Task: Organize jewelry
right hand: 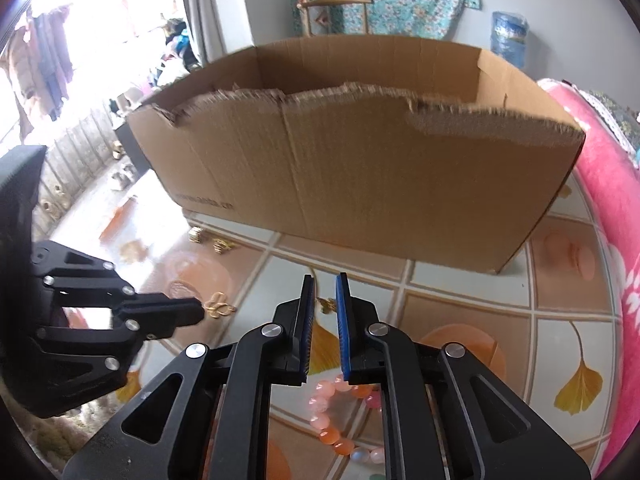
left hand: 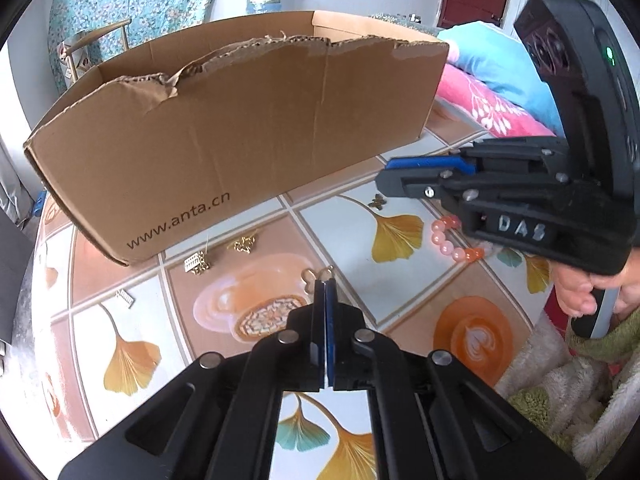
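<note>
My left gripper (left hand: pixel 325 281) is shut, and a small gold looped ornament (left hand: pixel 310 276) is pinched at its tips. In the right wrist view the same ornament (right hand: pixel 218 309) shows at the left gripper's (right hand: pixel 198 313) tip. My right gripper (right hand: pixel 325 278) stands open by a narrow gap with nothing clamped, above a small gold butterfly piece (right hand: pixel 326 305) on the table. From the left wrist view the right gripper (left hand: pixel 385 174) hovers over that butterfly piece (left hand: pixel 376 201). A pink bead bracelet (left hand: pixel 448 240) (right hand: pixel 332 428) lies beneath the right gripper. The torn cardboard box (left hand: pixel 240 120) (right hand: pixel 360 160) stands open just behind.
More gold pieces (left hand: pixel 196 262) (left hand: pixel 242 245) (right hand: pixel 222 245) lie near the box's front wall, with a small silver comb-like piece (left hand: pixel 125 298) further left. The table wears a tile-and-leaf patterned cloth (left hand: pixel 132 360). A pink blanket (right hand: pixel 616 208) borders the right side. A hand (left hand: pixel 576 292) holds the right gripper.
</note>
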### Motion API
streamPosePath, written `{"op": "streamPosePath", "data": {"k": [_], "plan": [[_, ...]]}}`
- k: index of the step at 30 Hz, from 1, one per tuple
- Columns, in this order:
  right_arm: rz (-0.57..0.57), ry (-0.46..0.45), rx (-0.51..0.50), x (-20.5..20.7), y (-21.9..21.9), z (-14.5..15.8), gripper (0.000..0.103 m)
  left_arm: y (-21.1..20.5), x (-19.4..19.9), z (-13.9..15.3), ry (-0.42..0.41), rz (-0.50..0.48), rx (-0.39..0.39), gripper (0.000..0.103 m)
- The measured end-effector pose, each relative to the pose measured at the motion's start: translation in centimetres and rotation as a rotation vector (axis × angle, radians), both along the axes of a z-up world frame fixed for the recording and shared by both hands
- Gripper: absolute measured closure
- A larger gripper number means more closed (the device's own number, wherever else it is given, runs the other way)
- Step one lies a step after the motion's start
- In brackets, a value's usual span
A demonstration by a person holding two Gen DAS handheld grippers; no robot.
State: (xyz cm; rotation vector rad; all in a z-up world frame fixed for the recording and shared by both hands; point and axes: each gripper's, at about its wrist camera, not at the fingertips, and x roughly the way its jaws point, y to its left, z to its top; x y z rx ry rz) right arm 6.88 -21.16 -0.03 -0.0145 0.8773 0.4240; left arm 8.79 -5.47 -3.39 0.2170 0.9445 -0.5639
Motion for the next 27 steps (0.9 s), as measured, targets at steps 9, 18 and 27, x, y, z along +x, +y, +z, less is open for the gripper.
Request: {"op": "streamPosePath", "data": {"k": [9,18,27], "plan": [[0.130,0.205,0.147,3.0,1.8,-1.7,0.095,-0.3,-0.7,-0.6,-0.024,-0.010,0.010,0.101],[0.154,0.371,0.232,3.5,2.2,-3.0,0.098,0.4,-1.0,-0.9,-0.027,-0.007,-0.040,0.091],[0.035,0.273,0.120,2.4,0.9,-1.5,0.074,1.5,-1.8,-1.2,-0.054,-0.004,-0.029,0.023]]}}
